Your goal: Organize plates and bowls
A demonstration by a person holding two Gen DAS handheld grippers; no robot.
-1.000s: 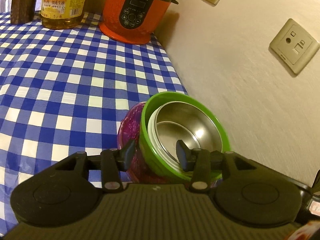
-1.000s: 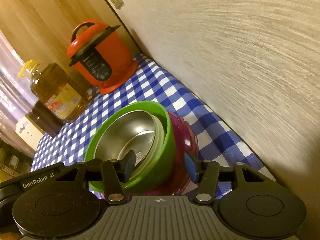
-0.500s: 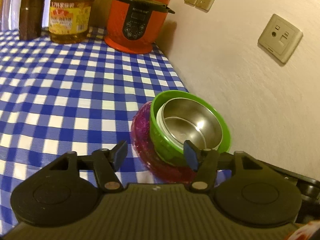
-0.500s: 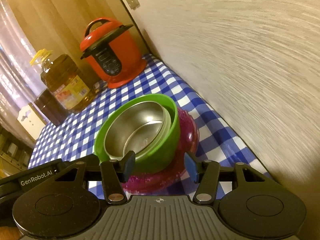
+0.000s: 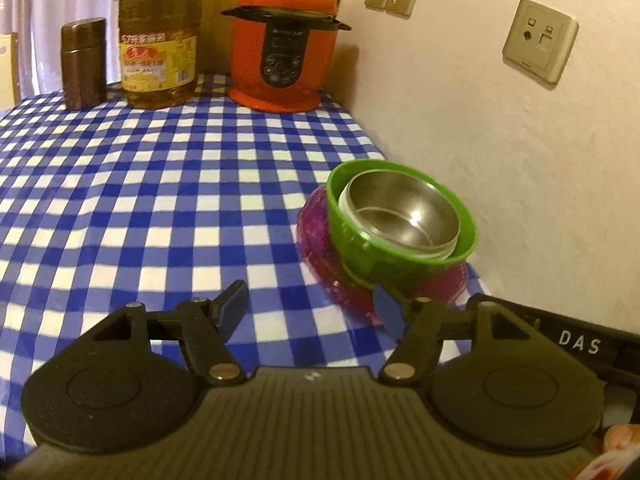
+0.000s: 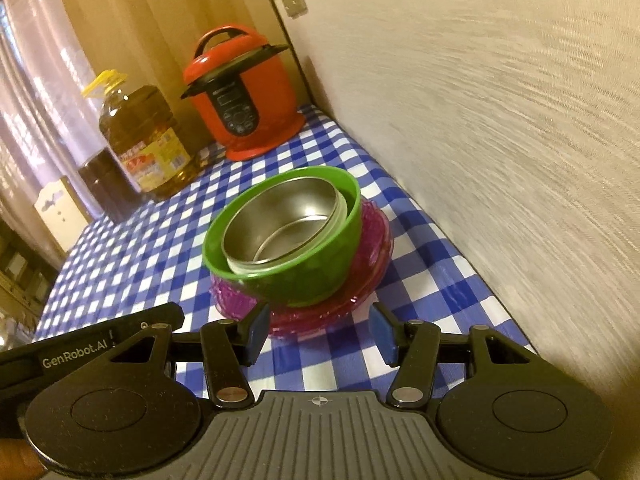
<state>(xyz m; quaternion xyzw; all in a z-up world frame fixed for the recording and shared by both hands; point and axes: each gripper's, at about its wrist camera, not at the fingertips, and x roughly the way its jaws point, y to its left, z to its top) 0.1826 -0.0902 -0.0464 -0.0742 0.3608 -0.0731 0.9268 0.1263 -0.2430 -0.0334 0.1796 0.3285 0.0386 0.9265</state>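
Note:
A steel bowl (image 5: 400, 216) (image 6: 284, 224) sits tilted inside a green bowl (image 5: 360, 252) (image 6: 304, 280), and both rest on a magenta plate (image 5: 316, 236) (image 6: 376, 240) on the blue-checked tablecloth beside the wall. My left gripper (image 5: 310, 306) hangs short of the stack and to its left; its jaws are opening, with only cloth between them. The right gripper (image 6: 318, 330) is open just in front of the plate's near rim, not touching it.
A red pressure cooker (image 5: 284, 48) (image 6: 240, 104), an oil bottle (image 5: 160, 52) (image 6: 140, 132) and a brown canister (image 5: 83, 63) stand along the back of the table. The wall (image 5: 500, 152) runs close along the right of the stack. Checked cloth (image 5: 140, 184) spreads to the left.
Both grippers have drawn back from the stack. The left jaws, which straddled the green bowl's rim, have let go and spread wider. The stack stays by the wall.

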